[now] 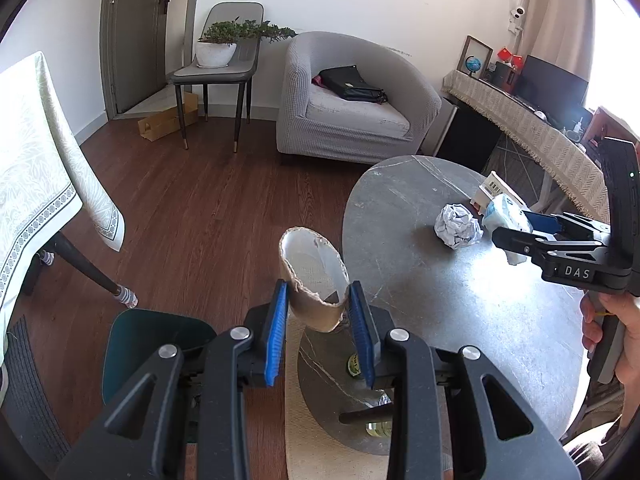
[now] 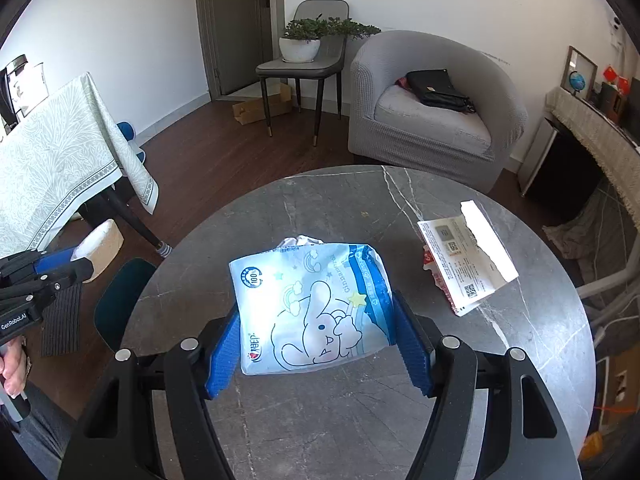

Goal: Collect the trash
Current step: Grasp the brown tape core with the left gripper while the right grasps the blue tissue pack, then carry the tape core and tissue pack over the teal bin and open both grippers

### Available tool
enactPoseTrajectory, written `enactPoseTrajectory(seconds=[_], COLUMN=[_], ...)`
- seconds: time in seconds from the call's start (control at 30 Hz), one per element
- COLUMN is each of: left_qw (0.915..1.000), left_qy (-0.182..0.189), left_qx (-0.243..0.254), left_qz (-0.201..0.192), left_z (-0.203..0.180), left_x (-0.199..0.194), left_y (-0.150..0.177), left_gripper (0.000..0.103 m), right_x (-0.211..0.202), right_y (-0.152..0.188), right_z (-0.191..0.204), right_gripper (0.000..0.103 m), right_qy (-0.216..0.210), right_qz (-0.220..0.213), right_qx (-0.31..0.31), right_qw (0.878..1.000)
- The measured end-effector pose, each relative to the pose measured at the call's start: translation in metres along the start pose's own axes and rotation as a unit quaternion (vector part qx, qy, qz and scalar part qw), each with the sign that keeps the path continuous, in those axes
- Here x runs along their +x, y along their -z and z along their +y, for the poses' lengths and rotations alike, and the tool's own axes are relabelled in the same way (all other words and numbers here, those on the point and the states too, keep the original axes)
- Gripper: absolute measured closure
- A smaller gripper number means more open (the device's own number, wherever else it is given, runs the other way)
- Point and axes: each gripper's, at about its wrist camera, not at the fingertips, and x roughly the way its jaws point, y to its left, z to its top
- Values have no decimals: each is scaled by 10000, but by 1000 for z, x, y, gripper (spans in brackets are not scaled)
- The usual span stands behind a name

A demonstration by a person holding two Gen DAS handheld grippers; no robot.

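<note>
My left gripper is shut on a brown paper cup, held tilted in the air left of the round grey table; it shows in the right wrist view. My right gripper is shut on a light blue tissue pack with a cartoon rabbit, just above the table; the left wrist view shows this gripper and pack. A crumpled white paper ball lies on the table, mostly hidden behind the pack in the right wrist view. A torn white carton lies at the right.
A dark green bin stands on the wood floor left of the table. A lower shelf under the table holds bottles. A cloth-covered table, a grey armchair and a chair with a plant stand around.
</note>
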Motion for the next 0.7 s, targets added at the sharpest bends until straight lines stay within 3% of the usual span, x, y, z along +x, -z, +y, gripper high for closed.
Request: enactPoseTrajectory(seconds=[0.7], left_qw=[9949], left_qy=[-541], left_qx=[-629], left_qz=[579], left_z=[109], left_x=[22], left_y=[44], left_gripper=[70], right_x=[31], right_y=[-34], right_z=[116], right_gripper=[34], right_qy=[-1140], right_qz=[-34], right_qx=[-547], right_qw=[9920])
